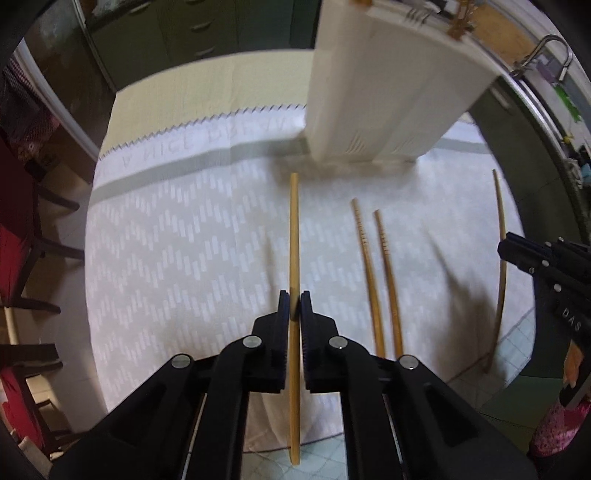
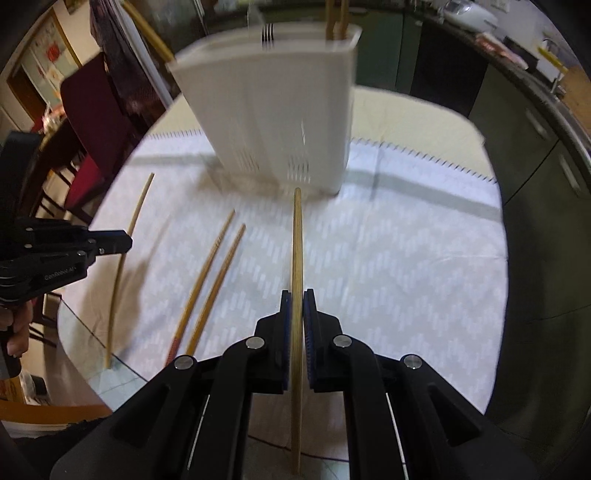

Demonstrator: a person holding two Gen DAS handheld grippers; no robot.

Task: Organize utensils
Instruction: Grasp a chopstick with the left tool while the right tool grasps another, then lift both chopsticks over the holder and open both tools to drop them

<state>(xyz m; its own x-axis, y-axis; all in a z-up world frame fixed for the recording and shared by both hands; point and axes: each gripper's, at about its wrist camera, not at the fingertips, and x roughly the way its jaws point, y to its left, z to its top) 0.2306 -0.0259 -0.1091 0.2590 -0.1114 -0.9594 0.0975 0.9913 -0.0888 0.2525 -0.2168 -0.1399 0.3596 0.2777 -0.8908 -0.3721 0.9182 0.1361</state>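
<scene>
Left gripper [image 1: 294, 306]: clamping one wooden chopstick [image 1: 294, 236] between nearly closed pads, stick running straight ahead along the fingers, far end pointing toward the holder's base.
Right gripper [image 2: 297, 306]: pinching a second chopstick [image 2: 297, 243] the same way, pads pressing on both sides, far tip reaching toward the foot of the holder.
Utensil holder [image 1: 388, 92]: standing upright at the far side of the table, white, slotted near the bottom; showing fork tines [image 2: 267, 32] and a few wooden sticks poking above its rim in the right wrist view.
Loose pair of chopsticks [image 1: 376, 273]: lying side by side on the cloth, between the two grippers, ridged tips pointing toward the holder.
Tablecloth [image 1: 177, 229]: covering the round table, white with a pale dash pattern and a grey band near the holder.
Chairs [image 2: 92, 122]: standing beyond the table edge, dark frames with red seats.
Person's hand [image 2: 16, 328]: gripping the left tool's handle, only partly showing at the frame edge.
</scene>
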